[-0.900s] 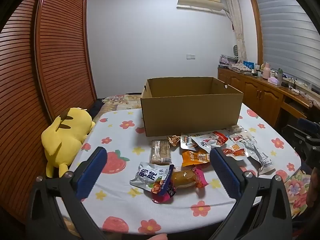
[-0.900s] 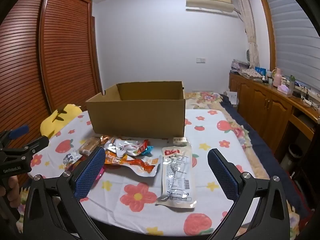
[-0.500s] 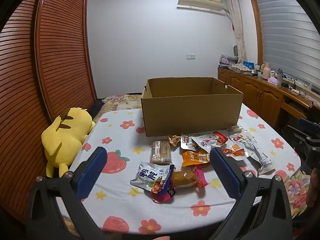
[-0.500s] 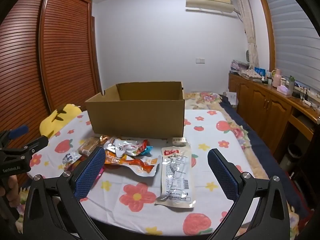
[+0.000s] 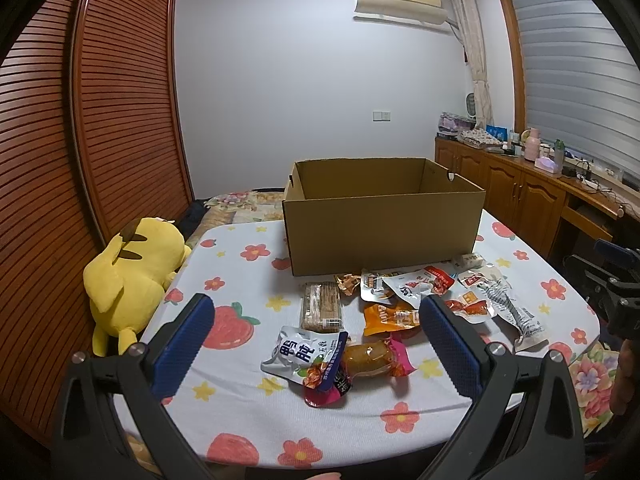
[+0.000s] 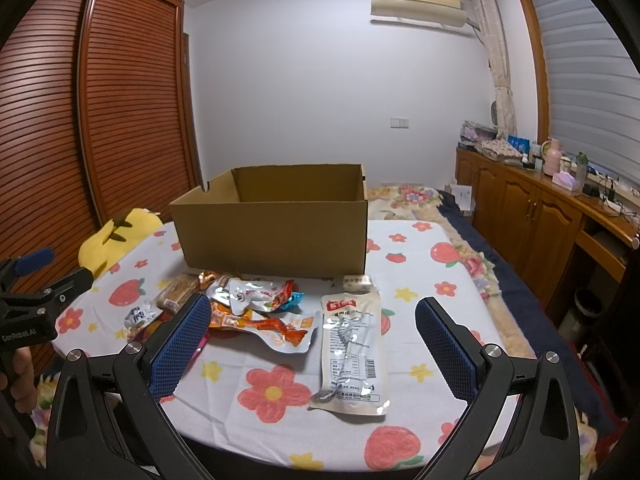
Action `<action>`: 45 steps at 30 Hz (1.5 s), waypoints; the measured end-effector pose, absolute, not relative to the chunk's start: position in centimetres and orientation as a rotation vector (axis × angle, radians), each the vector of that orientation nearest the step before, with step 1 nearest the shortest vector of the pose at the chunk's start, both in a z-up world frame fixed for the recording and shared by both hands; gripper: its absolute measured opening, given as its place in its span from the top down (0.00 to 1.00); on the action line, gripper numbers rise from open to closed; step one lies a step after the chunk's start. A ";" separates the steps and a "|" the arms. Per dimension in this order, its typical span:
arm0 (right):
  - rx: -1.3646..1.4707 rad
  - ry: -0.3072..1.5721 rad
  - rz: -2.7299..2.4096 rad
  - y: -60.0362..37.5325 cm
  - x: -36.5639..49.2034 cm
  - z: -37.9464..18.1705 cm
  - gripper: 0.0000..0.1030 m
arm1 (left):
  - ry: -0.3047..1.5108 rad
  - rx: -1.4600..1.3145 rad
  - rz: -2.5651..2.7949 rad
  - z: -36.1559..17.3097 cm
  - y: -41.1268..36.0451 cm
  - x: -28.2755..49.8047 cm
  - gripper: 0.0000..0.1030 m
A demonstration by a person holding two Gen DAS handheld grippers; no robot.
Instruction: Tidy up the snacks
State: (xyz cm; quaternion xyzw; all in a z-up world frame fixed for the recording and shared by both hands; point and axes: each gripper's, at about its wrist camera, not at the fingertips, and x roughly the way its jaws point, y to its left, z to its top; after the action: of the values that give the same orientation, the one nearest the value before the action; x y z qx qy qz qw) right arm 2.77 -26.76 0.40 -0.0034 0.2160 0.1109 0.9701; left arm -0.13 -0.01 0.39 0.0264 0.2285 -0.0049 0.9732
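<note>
**Both grippers wide apart above the snack packets**

The left gripper point(image 5: 314, 340) has its blue-padded jaws spread wide and holds nothing; it hangs over the near edge of the tabletop point(image 5: 240, 400) with the white flower-and-strawberry cloth. The right gripper point(image 6: 312, 344) is also spread wide and empty.

The loose snack packets lie in a cluster in front of the open brown cardboard box point(image 5: 382, 232). A white and blue foil packet point(image 5: 302, 350) lies nearest to the left gripper. A long white clear-window packet point(image 6: 352, 354) lies flat between the right gripper's jaws, not touched. A yellow plush toy point(image 5: 132, 280) lies at the left edge.
</note>
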 end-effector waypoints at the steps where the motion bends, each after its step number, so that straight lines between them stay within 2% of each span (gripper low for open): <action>1: -0.007 0.437 0.224 -26.8 2.8 0.4 0.00 | 0.460 0.053 -0.010 0.4 0.1 -0.2 0.00; 45: -0.008 0.434 0.224 -26.8 2.7 0.5 0.00 | 0.453 0.055 -0.012 1.4 -0.4 -0.3 0.00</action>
State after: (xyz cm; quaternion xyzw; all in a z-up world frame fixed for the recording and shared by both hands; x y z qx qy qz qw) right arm 2.65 -26.83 0.47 -0.0041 0.2149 0.1109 0.9703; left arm -0.25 -0.39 1.37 0.0274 0.2243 -0.0058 0.9741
